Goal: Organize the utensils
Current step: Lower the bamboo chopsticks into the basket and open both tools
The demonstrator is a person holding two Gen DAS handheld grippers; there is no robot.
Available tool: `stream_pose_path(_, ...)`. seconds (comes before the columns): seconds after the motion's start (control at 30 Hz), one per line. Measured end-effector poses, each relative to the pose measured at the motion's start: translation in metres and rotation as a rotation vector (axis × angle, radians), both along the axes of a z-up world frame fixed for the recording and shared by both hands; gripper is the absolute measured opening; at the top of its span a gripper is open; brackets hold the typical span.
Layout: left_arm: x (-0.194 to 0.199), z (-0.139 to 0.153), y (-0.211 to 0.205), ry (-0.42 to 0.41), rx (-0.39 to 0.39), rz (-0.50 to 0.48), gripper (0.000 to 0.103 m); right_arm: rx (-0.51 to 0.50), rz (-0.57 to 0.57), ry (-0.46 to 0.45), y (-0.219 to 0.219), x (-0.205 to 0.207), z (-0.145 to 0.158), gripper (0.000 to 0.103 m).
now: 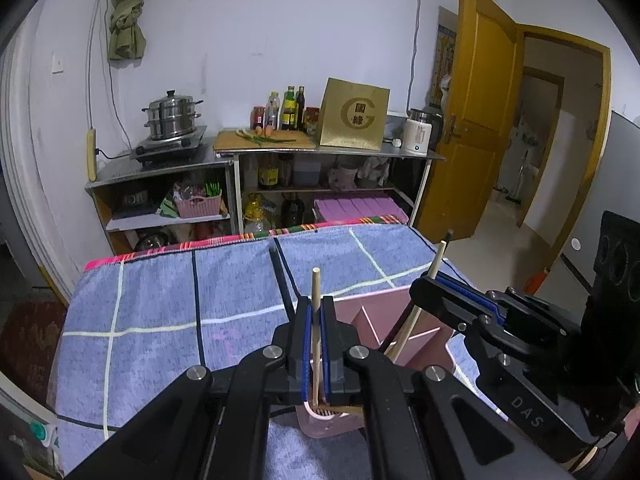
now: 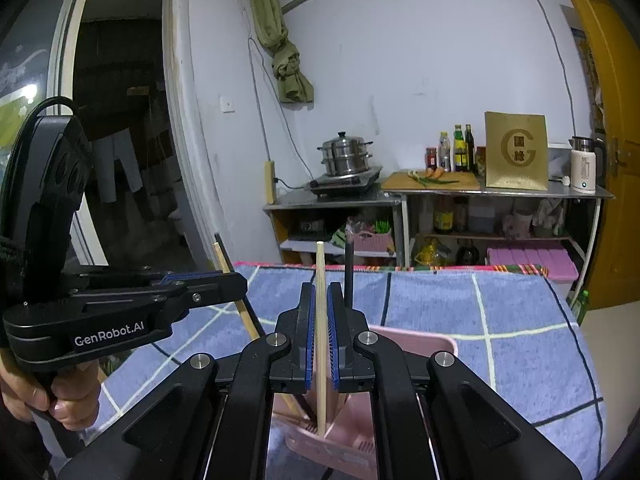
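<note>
My left gripper (image 1: 316, 312) is shut on a wooden chopstick (image 1: 316, 288) that stands upright with its lower end inside a pink utensil holder (image 1: 384, 312). My right gripper (image 2: 320, 300) is shut on a second wooden chopstick (image 2: 320, 264), also upright in the pink holder (image 2: 420, 344). The right gripper shows in the left wrist view (image 1: 428, 280) with its chopstick (image 1: 440, 252). The left gripper shows in the right wrist view (image 2: 236, 280) with its chopstick (image 2: 222, 258). A black chopstick (image 1: 282, 280) stands beside the left one, and it also shows in the right wrist view (image 2: 349, 276).
The holder stands on a table with a blue checked cloth (image 1: 160, 300). Behind it are metal shelves (image 1: 240, 160) with a steamer pot (image 1: 172, 116), bottles, a gold box (image 1: 352, 116) and a kettle. An open yellow door (image 1: 480, 120) is at the right.
</note>
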State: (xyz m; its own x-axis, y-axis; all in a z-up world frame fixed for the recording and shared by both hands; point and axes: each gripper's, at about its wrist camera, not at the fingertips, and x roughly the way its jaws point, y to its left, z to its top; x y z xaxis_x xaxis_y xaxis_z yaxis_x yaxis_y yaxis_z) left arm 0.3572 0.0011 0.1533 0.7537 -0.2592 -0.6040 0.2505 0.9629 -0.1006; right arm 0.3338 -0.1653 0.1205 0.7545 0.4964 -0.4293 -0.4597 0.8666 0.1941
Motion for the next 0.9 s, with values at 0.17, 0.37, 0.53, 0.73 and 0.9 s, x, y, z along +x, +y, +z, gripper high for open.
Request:
stream_pose_path(0.17, -0.001, -0.007, 0.001, 0.011, 0.006, 0.007, 0.004, -0.008, 0.004, 0.019, -0.001, -0.002, -0.006, 0.006)
stream_pose_path(0.37, -0.008, -0.006, 0.003, 0.005, 0.002, 0.014, 0.005, -0.021, 0.003, 0.025, -0.002, -0.005, -0.005, 0.006)
stream_pose_path(0.53, -0.021, -0.003, 0.006, -0.006, 0.006, 0.02, 0.006, -0.02, 0.005, 0.022, -0.007, -0.015, -0.001, 0.01)
stream_pose_path(0.73, -0.05, 0.003, 0.013, -0.042, -0.006, 0.034, 0.01, -0.02, -0.001, 0.001, -0.019, -0.039, 0.01, 0.011)
stream_pose_path(0.9, -0.083, 0.003, 0.018, -0.065, -0.007, 0.043, 0.011, -0.012, 0.0, -0.004, -0.032, -0.065, 0.015, 0.011)
